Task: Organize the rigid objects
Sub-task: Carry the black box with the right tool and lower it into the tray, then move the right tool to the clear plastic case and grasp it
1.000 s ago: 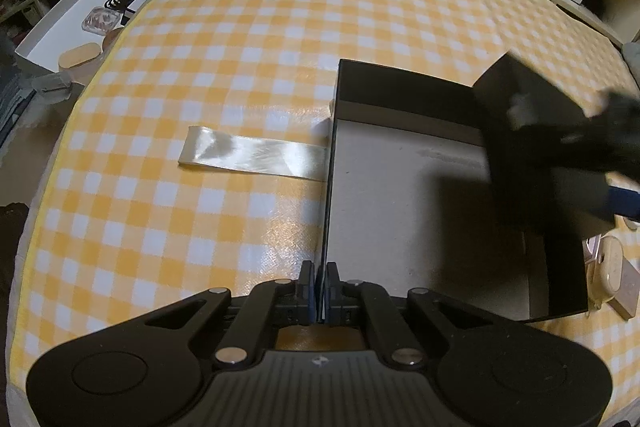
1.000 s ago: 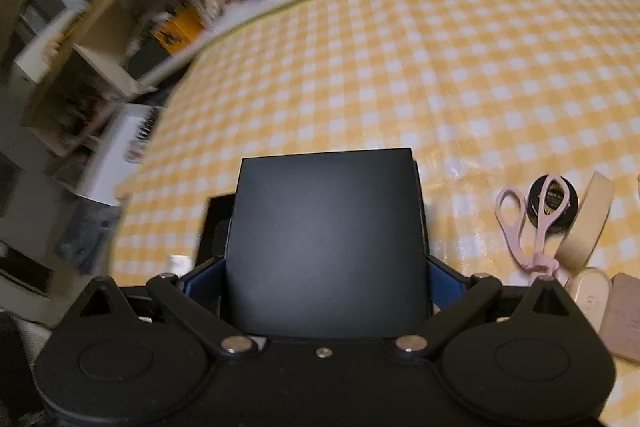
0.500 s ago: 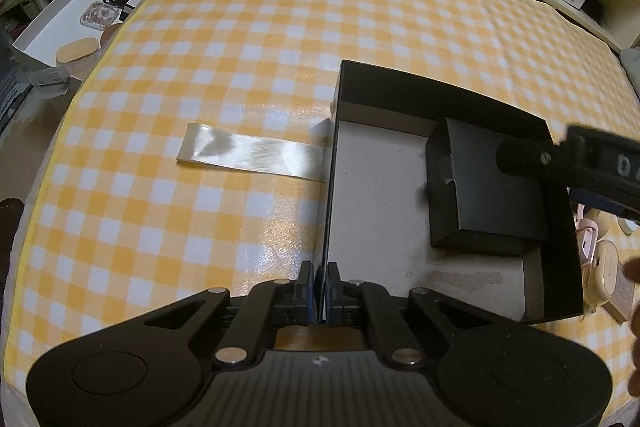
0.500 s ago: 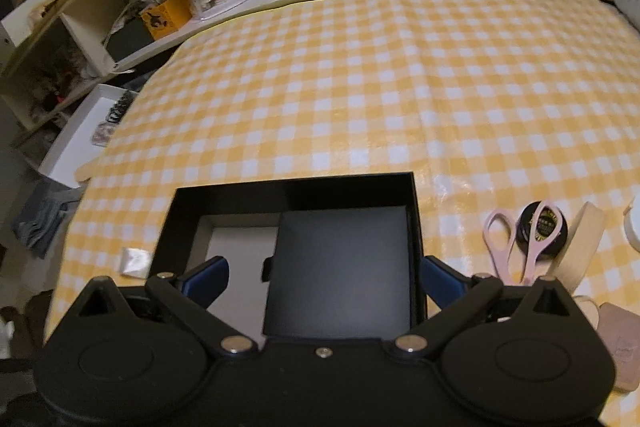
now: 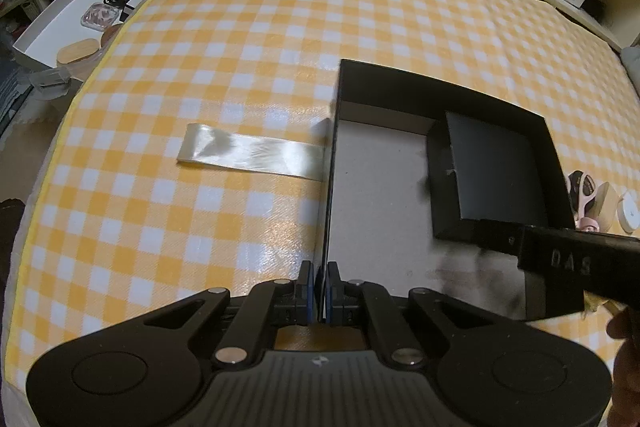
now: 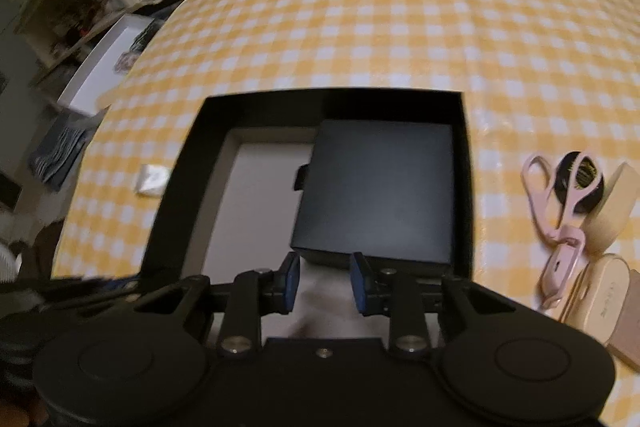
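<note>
The thin left wall of the big black tray (image 5: pixel 442 89) is pinched by the left gripper (image 5: pixel 319 285). A matte black square box (image 6: pixel 378 191) is seated in its far right corner; the right gripper (image 6: pixel 325 281) is held part-open, empty, just short of it.

A: Count check from my feeds?

B: I get one large open black box (image 6: pixel 180 187) on the checked cloth (image 5: pixel 280 27), and one smaller closed black box (image 6: pixel 380 187) inside it. One strip of clear tape (image 5: pixel 250 155) beside the big box on the left view.

A: Right-hand cluster?

B: One pair of pink scissors (image 6: pixel 560 215), one black roll (image 6: pixel 580 179) under them, one cream roll (image 6: pixel 612 215) on edge, one cream oval case (image 6: pixel 604 291), one brownish flat piece (image 6: pixel 632 323) (cut off by the frame edge). Left view adds one small white round item (image 5: pixel 629 213).

A: Grippers?

B: Two: left gripper (image 5: pixel 319 287), right gripper (image 6: pixel 325 281). Off the cloth I count one white tray (image 5: pixel 72 27) (its contents too small for me to count).
</note>
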Demonstrator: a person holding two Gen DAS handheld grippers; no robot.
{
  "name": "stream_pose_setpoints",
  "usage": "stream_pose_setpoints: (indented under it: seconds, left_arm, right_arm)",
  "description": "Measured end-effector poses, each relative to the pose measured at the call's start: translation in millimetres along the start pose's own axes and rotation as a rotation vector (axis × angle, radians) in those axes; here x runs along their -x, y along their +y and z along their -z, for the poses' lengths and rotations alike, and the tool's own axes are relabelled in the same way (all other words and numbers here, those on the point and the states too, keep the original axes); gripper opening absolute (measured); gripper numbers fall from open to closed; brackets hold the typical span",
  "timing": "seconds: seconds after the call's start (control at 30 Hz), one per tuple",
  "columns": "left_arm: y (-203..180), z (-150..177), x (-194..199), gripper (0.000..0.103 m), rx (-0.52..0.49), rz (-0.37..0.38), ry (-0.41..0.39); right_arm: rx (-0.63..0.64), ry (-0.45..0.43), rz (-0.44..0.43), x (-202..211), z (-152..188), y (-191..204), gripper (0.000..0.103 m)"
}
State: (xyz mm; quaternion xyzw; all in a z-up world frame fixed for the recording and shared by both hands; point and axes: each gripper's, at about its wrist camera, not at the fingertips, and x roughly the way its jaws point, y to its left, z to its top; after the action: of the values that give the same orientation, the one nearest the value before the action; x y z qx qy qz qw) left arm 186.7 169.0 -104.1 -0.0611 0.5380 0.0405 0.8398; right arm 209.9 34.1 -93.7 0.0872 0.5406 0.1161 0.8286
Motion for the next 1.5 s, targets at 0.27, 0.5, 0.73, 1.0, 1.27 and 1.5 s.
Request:
stream_pose_setpoints:
  seconds: [0.27,0.5,0.73,1.0,1.27,1.5]
  left_arm:
    - [-3,0,-1,0.005,-0.004,-0.005,-0.001]
    - [-4,0,1,0.007,-0.005,-0.013,-0.017]
    - [-8,-1,2,0.008,-0.018,-0.037,-0.032]
    - [-15,-2,4,0.005,-0.031,-0.047,-0.047]
    - [-17,-1,5,0.003,-0.042,-0.056,-0.047]
    - [-19,-1,8,0.003,-0.061,-0.068,-0.048]
  right_arm:
    - [0.012,-0.032,-0.004,8,1,-7,0.034]
    - [0.087,-0.077,-0.049,40,3,-7,0.059]
    - [0.152,-0.116,-0.063,75,3,-18,0.072]
    - [0.184,-0.225,-0.079,120,-4,-50,0.090]
    - [0.158,-0.346,0.004,150,-15,-112,0.103]
    - [0.017,-0.443,0.175,156,-26,-189,0.103]
